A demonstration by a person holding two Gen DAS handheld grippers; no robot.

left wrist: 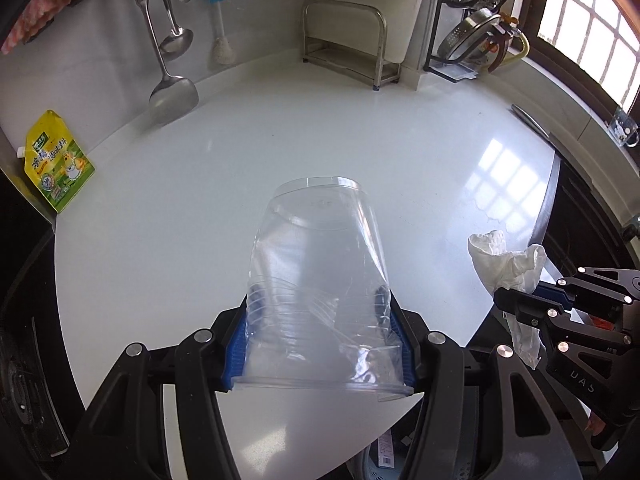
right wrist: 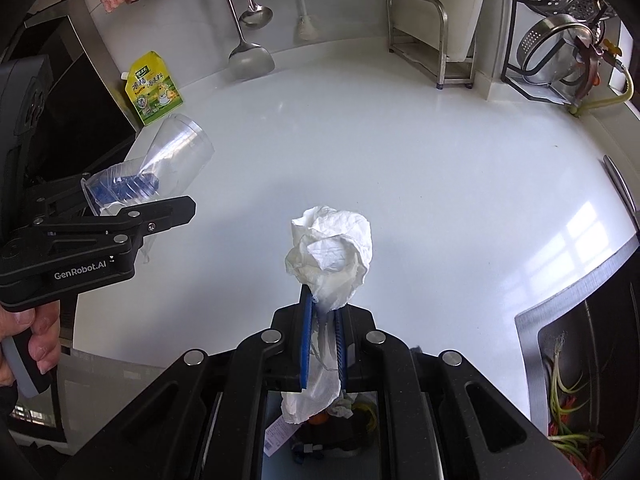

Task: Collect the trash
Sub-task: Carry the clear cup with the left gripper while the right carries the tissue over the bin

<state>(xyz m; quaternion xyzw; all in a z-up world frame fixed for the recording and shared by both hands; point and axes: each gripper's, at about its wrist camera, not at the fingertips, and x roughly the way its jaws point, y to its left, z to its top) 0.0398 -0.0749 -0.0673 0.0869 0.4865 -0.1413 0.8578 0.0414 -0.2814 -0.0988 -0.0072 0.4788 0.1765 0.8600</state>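
My left gripper (left wrist: pixel 320 344) is shut on a clear plastic cup (left wrist: pixel 320 272), squeezing it near its rim, above the front edge of the white counter (left wrist: pixel 360 140). The cup also shows in the right wrist view (right wrist: pixel 176 156), held by the left gripper (right wrist: pixel 132 196). My right gripper (right wrist: pixel 322 332) is shut on a crumpled white tissue (right wrist: pixel 332 248), which sticks out past the fingertips. The tissue also shows in the left wrist view (left wrist: pixel 508 264), held by the right gripper (left wrist: pixel 532 300). A bin with trash (right wrist: pixel 320 424) lies below the right gripper.
A yellow-green seasoning pouch (left wrist: pixel 58 164) stands at the counter's left end, also in the right wrist view (right wrist: pixel 154 88). Ladles (left wrist: pixel 172 92) hang on the back wall. A metal rack (left wrist: pixel 348 44) and pots (left wrist: pixel 480 28) stand at the back. A sink (right wrist: pixel 584 360) with green scraps is at the right.
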